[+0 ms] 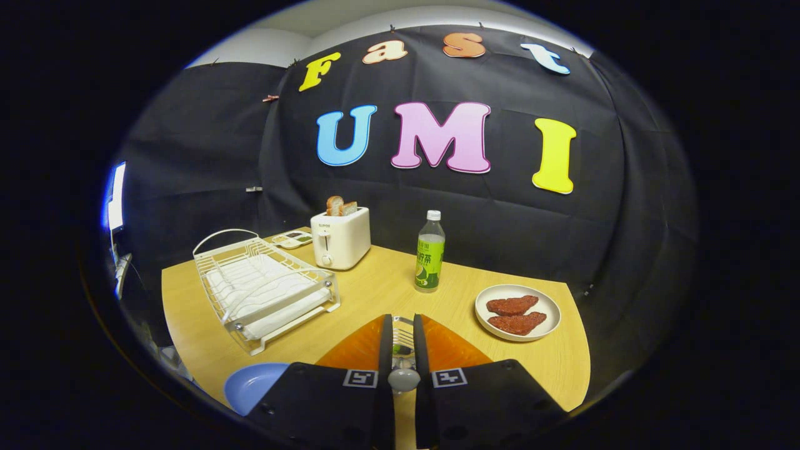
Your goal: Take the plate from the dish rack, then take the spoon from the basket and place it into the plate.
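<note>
Two jaws [403, 340] pinch a silvery spoon [404, 375] by its rounded end, blue plate [253, 384] beside.

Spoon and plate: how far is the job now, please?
Done: the blue plate lies on the table, out of the dish rack. In hand: the fingers look closed on a grey rounded piece, probably the spoon. Left: putting it into the plate.

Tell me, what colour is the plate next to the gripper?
The plate is blue, in the gripper view.
</note>
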